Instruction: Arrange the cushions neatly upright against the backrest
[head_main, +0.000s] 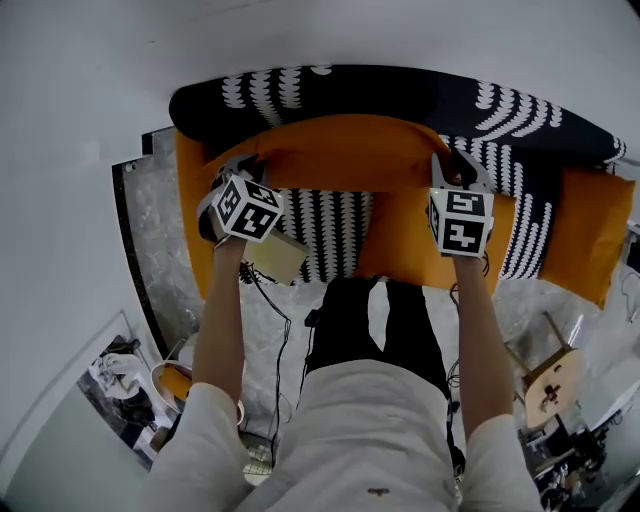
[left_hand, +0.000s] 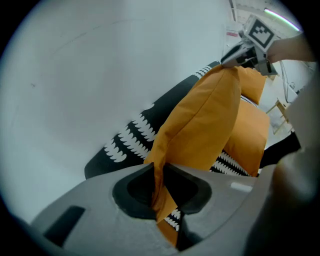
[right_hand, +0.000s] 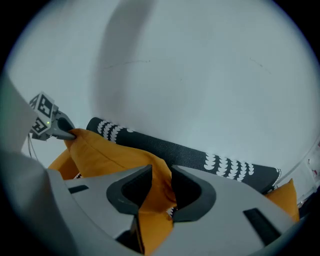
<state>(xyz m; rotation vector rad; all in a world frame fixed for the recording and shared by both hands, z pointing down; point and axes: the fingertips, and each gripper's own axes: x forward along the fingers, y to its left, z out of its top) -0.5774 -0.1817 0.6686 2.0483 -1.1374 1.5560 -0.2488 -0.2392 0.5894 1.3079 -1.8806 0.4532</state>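
Sofa, item one: backrest (head_main: 400, 95), black with white scallop print, running along the wall; whether the lifted cushion touches it cannot be told. Item two: orange cushion (head_main: 350, 150), the task's piece, hanging by its top edge in front of the backrest and above the seat, with a patterned cushion (head_main: 325, 235) and a second orange cushion (head_main: 400, 245) lying below it. Item three: left gripper (left_hand: 159, 172), clamped tight on one upper corner, thin fabric pinched flat between its jaws. Item four: right gripper (right_hand: 161, 175), closed on the opposite corner over a thicker bunched fold, jaws standing a little wider. Hazards, as judged: the right hold looks the weaker – should that fold slide out, the cushion would swing from the left corner and land slumped. Held by corner cloth alone, it may also settle askew on the cushions beneath – or tip forward once set down.
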